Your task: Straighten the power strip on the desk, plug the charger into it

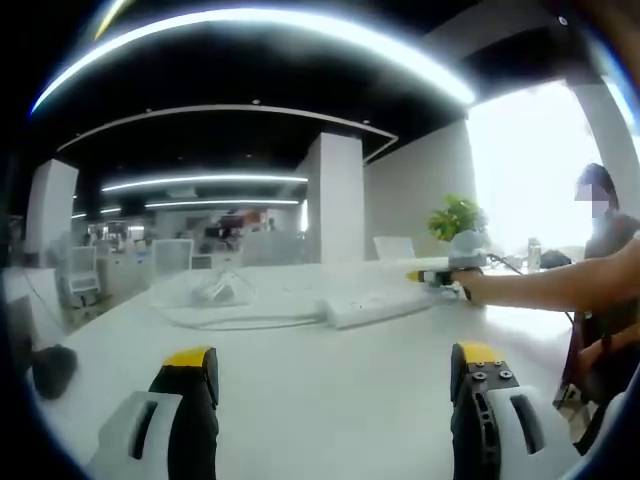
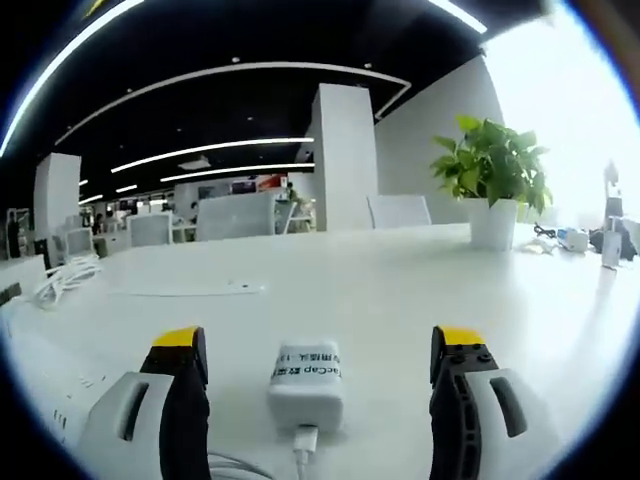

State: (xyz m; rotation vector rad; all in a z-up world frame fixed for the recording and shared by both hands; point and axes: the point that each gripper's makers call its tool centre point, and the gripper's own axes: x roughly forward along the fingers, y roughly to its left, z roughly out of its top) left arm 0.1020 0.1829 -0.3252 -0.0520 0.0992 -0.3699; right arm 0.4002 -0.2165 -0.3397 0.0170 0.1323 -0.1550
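Tongs of the left gripper stand apart at the bottom of the left gripper view, with bare white surface between them. Past them, just right of centre in that frame, the white power strip lies slanted on the surface, its cable curving off to the left. At the strip's right end the right gripper shows, held by a person's outstretched arm that comes in from the right edge.

In the right gripper view, the right tongs are also spread wide and grip nothing. The white charger lies flat on the surface midway between them, at lower centre, touching neither, its cable leaving at the bottom edge. Part of the power strip fills the lower left corner, just beside the left-hand tong. A potted plant stands at upper right.
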